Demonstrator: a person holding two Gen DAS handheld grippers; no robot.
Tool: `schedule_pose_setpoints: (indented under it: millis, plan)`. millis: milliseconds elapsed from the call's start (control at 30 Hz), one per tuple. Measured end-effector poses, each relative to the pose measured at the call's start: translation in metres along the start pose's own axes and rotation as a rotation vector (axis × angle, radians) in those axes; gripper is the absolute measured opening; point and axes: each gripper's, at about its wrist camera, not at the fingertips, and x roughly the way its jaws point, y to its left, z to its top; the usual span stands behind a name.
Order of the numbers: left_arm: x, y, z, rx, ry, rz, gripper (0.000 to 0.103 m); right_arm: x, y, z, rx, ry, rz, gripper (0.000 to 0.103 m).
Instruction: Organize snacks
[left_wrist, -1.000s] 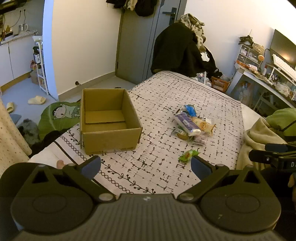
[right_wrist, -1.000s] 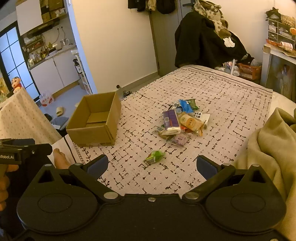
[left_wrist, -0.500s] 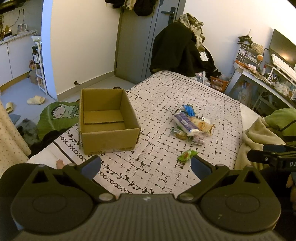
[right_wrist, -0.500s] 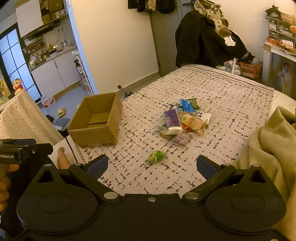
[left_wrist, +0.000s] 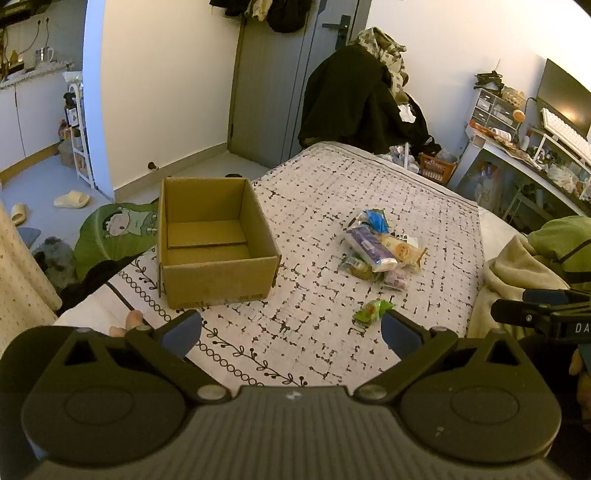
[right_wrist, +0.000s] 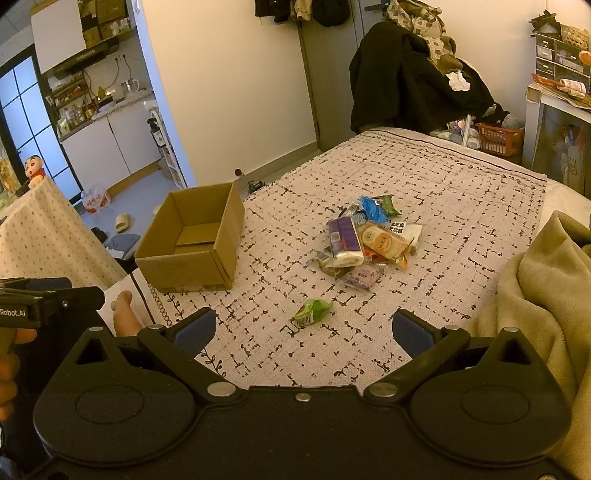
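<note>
Nothing on the bed (left_wrist: 424, 192) has shifted since before. We hold both claws, left (left_wrist: 291, 328) and right (right_wrist: 303, 330), apart and empty near its front edge; the green snack packet (right_wrist: 312, 312) lies between them and the snack pile (right_wrist: 364, 240), cardboard box (left_wrist: 214, 240) at the left edge.

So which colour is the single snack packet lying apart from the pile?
Green snack packet, clearest in the right wrist view.

Heap of wrapped snacks (right_wrist: 364, 242): lower packets mostly covered by the purple-and-white pack (right_wrist: 343, 242); labels too small to read.
Beige fleece blanket (right_wrist: 546, 295): cut off at right edge.
Black handheld gripper (left_wrist: 546, 317): only partly in frame.
</note>
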Motion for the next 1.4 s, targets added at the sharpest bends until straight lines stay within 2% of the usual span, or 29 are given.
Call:
schedule_pose_setpoints:
  millis: [500,667,733,900,1067,1200,1400]
  plan:
    - [0.001,0.005,-0.002,-0.018,0.002,0.0,0.102,0.001,-0.002,0.0,0.018,0.005,0.012,0.103]
    - [0.003,0.005,-0.002,-0.012,0.004,-0.001,0.102,0.012,-0.002,0.008,0.039,0.089,-0.03,0.103]
    - [0.004,0.005,-0.002,-0.017,0.002,0.004,0.102,0.013,-0.002,0.011,0.039,0.089,-0.034,0.103]
    - [0.009,0.004,0.001,-0.007,-0.03,0.006,0.102,0.018,-0.013,0.018,0.106,0.094,-0.018,0.102]
    - [0.022,0.003,0.002,-0.027,-0.024,-0.003,0.102,0.023,-0.018,0.029,0.142,0.077,-0.011,0.102]
    - [0.033,-0.001,0.005,-0.033,-0.025,-0.015,0.102,0.034,-0.024,0.041,0.155,0.068,-0.041,0.102]
    - [0.051,-0.01,0.006,-0.051,-0.022,-0.044,0.1,0.058,-0.039,0.055,0.226,0.081,-0.04,0.102]
